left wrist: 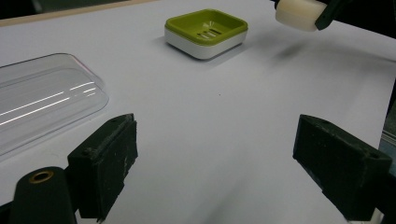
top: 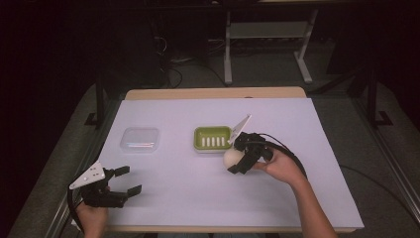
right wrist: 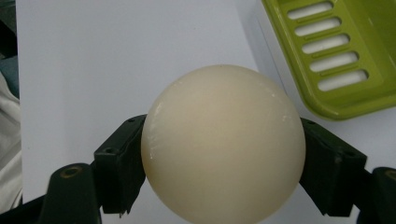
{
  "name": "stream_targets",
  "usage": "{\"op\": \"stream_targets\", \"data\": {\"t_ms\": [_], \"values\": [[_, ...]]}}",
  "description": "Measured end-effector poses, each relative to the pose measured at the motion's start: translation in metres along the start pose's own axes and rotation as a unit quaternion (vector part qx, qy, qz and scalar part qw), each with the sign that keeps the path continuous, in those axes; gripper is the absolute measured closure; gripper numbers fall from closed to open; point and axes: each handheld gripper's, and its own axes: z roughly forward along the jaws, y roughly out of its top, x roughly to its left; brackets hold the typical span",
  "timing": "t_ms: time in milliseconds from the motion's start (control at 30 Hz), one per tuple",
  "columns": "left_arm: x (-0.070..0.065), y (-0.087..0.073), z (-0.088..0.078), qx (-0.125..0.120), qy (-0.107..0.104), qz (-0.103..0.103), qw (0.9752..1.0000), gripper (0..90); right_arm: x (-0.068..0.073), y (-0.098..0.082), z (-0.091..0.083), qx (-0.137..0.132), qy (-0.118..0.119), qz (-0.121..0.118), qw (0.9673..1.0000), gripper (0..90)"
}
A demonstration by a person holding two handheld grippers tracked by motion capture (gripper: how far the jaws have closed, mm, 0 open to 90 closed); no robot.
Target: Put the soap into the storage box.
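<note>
A cream oval soap bar (top: 231, 157) (right wrist: 223, 140) (left wrist: 299, 14) is clamped between the jaws of my right gripper (top: 236, 159) (right wrist: 223, 154), held above the white table cover just right of and in front of the green slotted soap dish (top: 213, 138) (right wrist: 336, 60) (left wrist: 206, 32). My left gripper (top: 126, 181) (left wrist: 219, 172) rests open near the front left of the table, nothing between its jaws. A clear plastic lid (top: 140, 140) (left wrist: 42, 100) lies flat to the left of the dish.
The white cover (top: 208, 198) spans the tabletop, with a wooden edge (top: 213, 93) at the back. Table frames and cables sit on the dark floor beyond. A cable loops from the right gripper over the person's hand (top: 282, 166).
</note>
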Motion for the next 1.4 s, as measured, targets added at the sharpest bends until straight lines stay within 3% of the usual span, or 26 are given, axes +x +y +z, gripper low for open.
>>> {"op": "stream_targets", "data": {"t_ms": [1133,1400], "values": [[0.000,0.000,-0.001,-0.005,0.003,-0.004,1.0000,13.1,-0.025,0.048,-0.006,-0.002,-0.003,-0.015,0.9999,23.1],[0.001,0.000,-0.002,-0.003,0.006,-0.001,1.0000,13.1,-0.034,0.067,-0.004,0.002,-0.003,-0.020,0.9998,23.1]]}}
